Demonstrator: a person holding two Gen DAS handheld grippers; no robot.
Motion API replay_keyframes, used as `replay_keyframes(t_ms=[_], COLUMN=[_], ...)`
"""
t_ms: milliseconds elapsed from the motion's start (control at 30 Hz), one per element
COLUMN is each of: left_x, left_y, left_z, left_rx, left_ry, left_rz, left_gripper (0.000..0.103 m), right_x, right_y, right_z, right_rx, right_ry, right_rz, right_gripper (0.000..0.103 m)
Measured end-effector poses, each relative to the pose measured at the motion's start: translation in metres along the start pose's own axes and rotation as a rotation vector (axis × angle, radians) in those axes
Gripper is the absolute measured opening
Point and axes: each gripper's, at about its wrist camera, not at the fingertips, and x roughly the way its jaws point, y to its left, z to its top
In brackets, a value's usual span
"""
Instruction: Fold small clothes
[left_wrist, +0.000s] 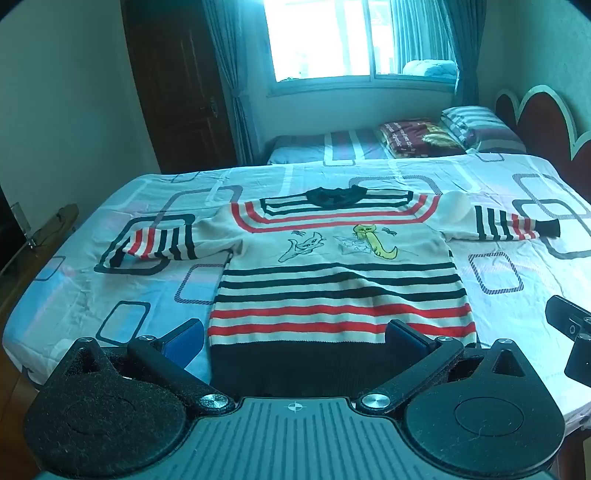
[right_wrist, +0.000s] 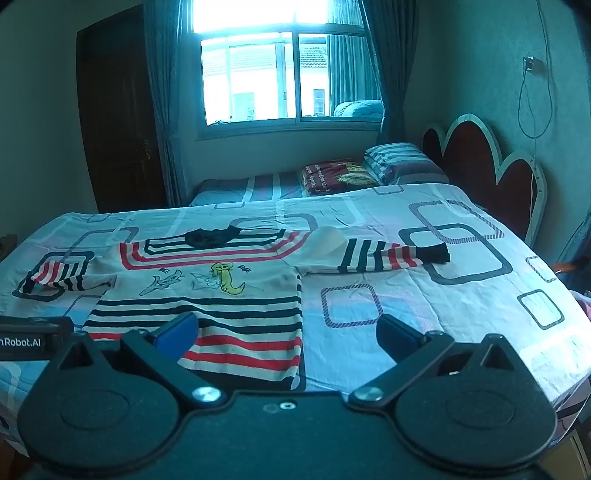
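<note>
With the left gripper (left_wrist: 295, 338) and right gripper (right_wrist: 286, 338) both spread empty at the sweater's (left_wrist: 340, 273) 6 o'clock hem, uneven pinching may skew the fold.

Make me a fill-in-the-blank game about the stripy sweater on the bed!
1. The sweater lies flat on the ____.
2. Both sleeves are spread ____ to the sides.
3. The yellow animal on its front is a ____.
4. The left claw and right claw are both ____, holding nothing.

Missing words: bed; out; cat; open
</note>
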Motion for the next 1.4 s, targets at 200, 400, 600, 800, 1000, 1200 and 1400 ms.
replay_keyframes(t_ms=[200, 400, 600, 800, 1000, 1200, 1400], left_x=[0.0, 0.005, 0.009, 0.013, 0.018, 0.022, 0.024], left_y=[-0.002, -0.002, -0.003, -0.004, -0.003, -0.004, -0.007], left_z=[-0.002, -0.003, -0.003, -0.003, -0.003, -0.003, -0.001], left_rx=[0.003, 0.0, -0.005, -0.008, -0.017, -0.009, -0.012], left_ry=[0.003, 0.004, 0.002, 0.002, -0.009, -0.004, -0.004], left_rz=[0.004, 0.004, 0.0, -0.002, -0.009, -0.006, -0.01], left_gripper=[0.103, 0.103, 0.103, 0.103, 0.103, 0.103, 0.103], right_x=[0.002, 0.003, 0.006, 0.006, 0.008, 0.009, 0.01], right_y=[-0.001, -0.001, 0.0, 0.0, 0.001, 0.001, 0.001], right_z=[-0.001, -0.001, -0.001, -0.001, -0.001, -0.002, -0.002], right_rx=[0.001, 0.004, 0.005, 0.006, 0.007, 0.009, 0.01], right_ry=[0.002, 0.003, 0.007, 0.008, 0.011, 0.011, 0.01], right_rz=[-0.001, -0.003, -0.005, -0.007, -0.008, -0.01, -0.013], right_gripper=[0.102, 0.102, 0.102, 0.102, 0.102, 0.102, 0.102])
